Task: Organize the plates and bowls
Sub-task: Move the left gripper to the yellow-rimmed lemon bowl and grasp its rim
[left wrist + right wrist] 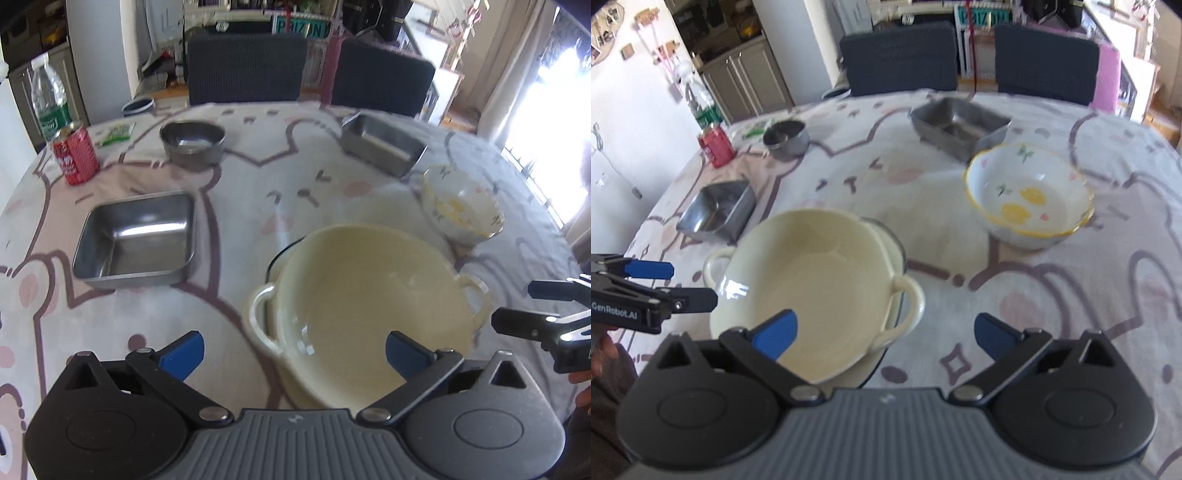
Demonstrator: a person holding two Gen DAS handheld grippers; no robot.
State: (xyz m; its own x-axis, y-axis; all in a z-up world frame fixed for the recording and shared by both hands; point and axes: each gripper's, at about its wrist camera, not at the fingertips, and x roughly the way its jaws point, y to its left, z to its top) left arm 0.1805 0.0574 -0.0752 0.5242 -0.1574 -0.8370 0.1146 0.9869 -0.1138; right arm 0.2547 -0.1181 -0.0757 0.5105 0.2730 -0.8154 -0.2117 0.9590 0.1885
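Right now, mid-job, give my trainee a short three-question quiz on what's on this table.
1. True or false: the cream two-handled bowl sits nested in another dish.
2. How many steel containers are on the tablecloth?
3. Which lies nearest the red can: A) floral bowl, B) round steel bowl, C) rectangular steel tray?

Key:
1. True; a dark-rimmed dish shows beneath it.
2. Three: the round bowl, the square steel pan and the rectangular tray.
3. B.

The two-handled bowl (369, 314) seems nested in another dish, flowered bowl (461, 206) behind-right, square tray (136, 240) left.
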